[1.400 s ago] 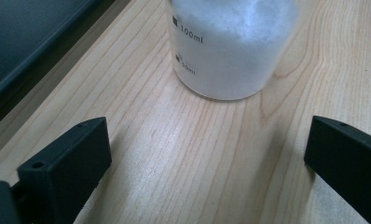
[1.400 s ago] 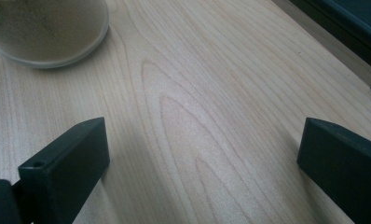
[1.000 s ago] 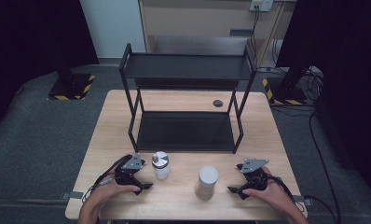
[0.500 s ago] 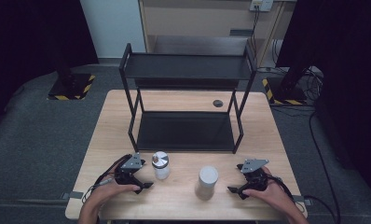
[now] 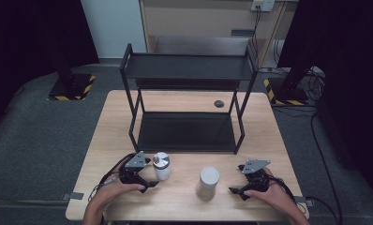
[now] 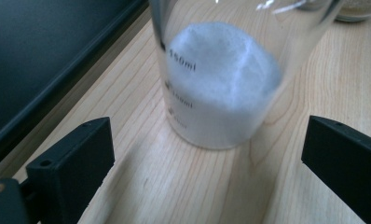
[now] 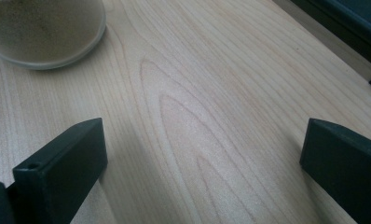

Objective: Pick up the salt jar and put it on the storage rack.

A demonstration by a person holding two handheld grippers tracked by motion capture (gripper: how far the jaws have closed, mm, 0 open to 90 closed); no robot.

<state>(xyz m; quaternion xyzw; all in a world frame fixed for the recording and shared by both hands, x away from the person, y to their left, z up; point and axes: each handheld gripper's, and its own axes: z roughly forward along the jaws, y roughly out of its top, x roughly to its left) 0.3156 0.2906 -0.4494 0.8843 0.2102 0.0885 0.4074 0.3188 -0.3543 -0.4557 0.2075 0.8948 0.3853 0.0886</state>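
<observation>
Graduated jar (image 6: 221, 79) part-filled with white powder, second jar (image 7: 44, 32) holding tan grains — left gripper (image 6: 207, 154) and right gripper (image 7: 202, 154) both spread wide, grasping nothing.

Two jars (image 5: 161, 165) (image 5: 207, 183), one black shelf rack (image 5: 187, 101), two tools (image 5: 149, 180) (image 5: 235, 190), one table (image 5: 269, 140).

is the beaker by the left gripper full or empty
Partly full. The left gripper view shows the glass beaker holding white powder up to about its 150ml mark, clear glass above. It stands upright on the table.
</observation>
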